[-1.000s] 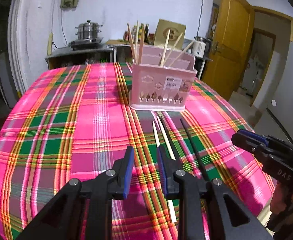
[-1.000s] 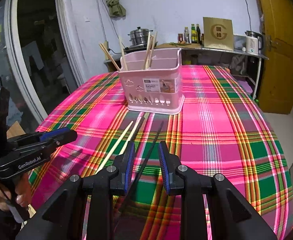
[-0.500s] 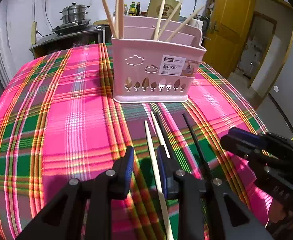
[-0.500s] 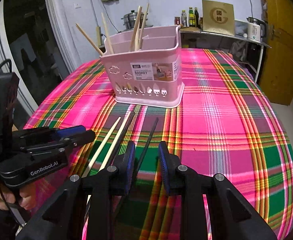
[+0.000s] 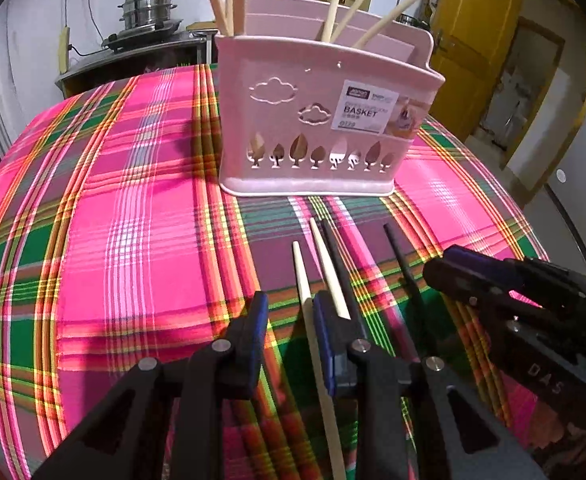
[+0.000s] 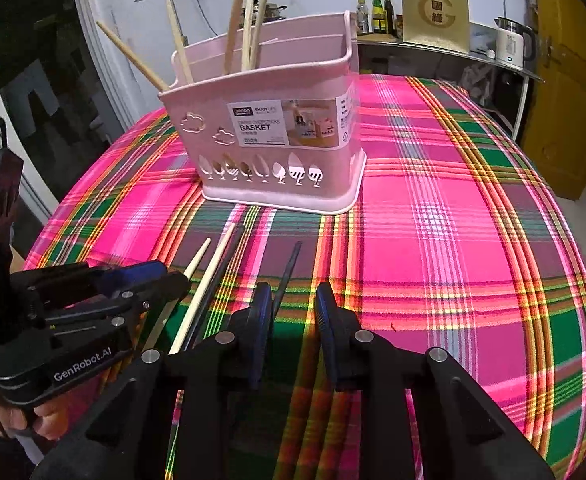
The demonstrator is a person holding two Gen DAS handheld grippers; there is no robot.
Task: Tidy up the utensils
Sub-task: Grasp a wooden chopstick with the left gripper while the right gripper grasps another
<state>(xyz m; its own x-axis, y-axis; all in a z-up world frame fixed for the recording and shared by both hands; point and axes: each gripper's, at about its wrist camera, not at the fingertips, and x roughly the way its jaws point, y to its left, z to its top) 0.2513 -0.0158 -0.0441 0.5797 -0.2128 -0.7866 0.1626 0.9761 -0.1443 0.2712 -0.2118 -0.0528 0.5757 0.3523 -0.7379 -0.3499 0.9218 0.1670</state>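
Note:
A pink utensil basket (image 5: 317, 120) (image 6: 277, 128) stands on the plaid tablecloth with several pale chopsticks upright in it. In front of it lie two pale chopsticks (image 5: 303, 280) (image 6: 209, 276) and two black chopsticks (image 5: 403, 264) (image 6: 289, 272). My left gripper (image 5: 289, 312) is open, low over the cloth, and the left pale chopstick runs between its jaws. My right gripper (image 6: 293, 300) is open just right of the right black chopstick, which passes by its left finger. Each gripper shows in the other's view: the right one (image 5: 493, 280), the left one (image 6: 125, 280).
The table under the plaid cloth (image 6: 453, 240) drops off at its right and front edges. Behind it a counter holds a steel pot (image 5: 149, 8), bottles (image 6: 377, 8) and a kettle (image 6: 513, 42). A yellow door (image 5: 477, 40) is at the right.
Both grippers have moved forward and down toward the loose chopsticks. The left pale chopstick now lies between the left jaws. Both stay open.

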